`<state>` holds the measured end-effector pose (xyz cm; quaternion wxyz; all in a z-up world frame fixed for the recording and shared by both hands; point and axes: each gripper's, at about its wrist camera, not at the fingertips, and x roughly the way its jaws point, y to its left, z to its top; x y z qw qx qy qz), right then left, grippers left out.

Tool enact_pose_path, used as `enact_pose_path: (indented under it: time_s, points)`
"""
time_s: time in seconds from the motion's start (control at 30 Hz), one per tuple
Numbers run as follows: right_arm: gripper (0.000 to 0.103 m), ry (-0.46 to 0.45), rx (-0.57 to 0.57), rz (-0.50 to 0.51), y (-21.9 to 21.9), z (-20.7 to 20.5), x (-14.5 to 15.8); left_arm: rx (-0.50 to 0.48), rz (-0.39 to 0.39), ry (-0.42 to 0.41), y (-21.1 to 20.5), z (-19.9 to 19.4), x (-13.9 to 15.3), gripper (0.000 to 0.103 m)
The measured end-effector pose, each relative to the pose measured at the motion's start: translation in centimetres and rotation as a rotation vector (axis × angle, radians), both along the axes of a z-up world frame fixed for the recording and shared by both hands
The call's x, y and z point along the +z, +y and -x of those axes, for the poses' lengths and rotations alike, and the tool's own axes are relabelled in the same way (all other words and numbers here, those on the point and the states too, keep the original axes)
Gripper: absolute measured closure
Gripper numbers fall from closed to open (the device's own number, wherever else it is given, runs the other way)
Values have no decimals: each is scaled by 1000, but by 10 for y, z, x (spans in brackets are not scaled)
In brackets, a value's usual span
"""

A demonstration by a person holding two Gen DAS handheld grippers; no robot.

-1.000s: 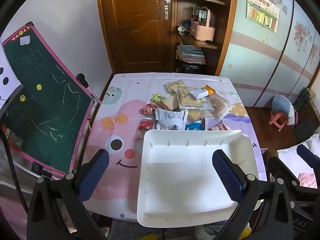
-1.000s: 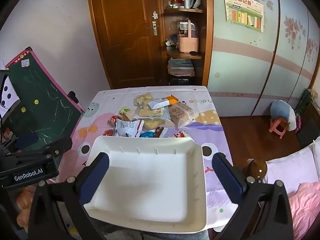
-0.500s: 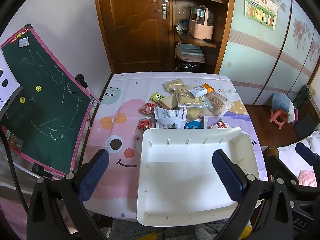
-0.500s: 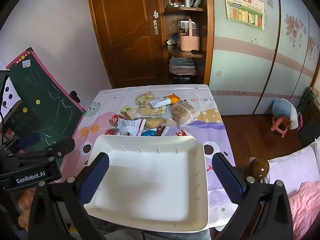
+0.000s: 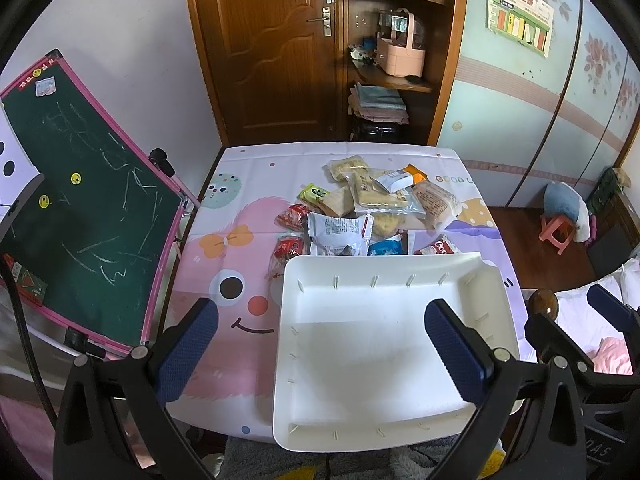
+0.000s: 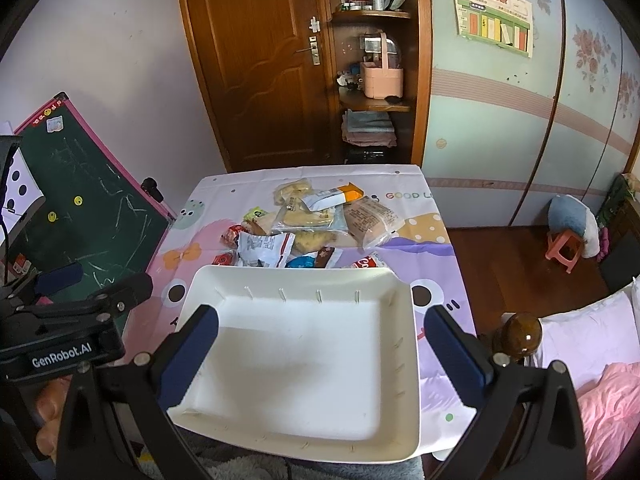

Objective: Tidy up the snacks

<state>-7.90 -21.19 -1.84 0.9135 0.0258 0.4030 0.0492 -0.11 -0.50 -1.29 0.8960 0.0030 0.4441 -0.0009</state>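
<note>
Cartoon tablecloth [image 5: 224, 264] fills my lower frame. Both my left gripper [image 5: 320, 354] and right gripper [image 6: 320, 354] gape wide, gripping nothing, above the white tray [image 5: 384, 432]; beyond it, mid-frame, snack packets [image 5: 372, 208] lie heaped.

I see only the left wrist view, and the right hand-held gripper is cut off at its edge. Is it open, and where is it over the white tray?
Observer: It is open and empty. In the right wrist view, the right hand-held gripper has one finger over the white tray and the other past the tray's right rim.
Operator: And how does my left hand-held gripper look from there?
Observer: The left hand-held gripper shows at the tray's left side. Its black body bears white lettering, GenRobot.AI.
</note>
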Motion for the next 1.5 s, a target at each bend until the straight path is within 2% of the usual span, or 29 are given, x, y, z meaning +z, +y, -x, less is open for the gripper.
enact_pose_path:
  time_s: [0.83, 1.5]
  points:
    - [0, 33, 15, -21, -4, -3, -4, -5, -5, 14, -6, 10, -13, 0]
    - [0, 96, 23, -69, -6, -11, -16, -13, -8, 45, -5, 19, -22, 0]
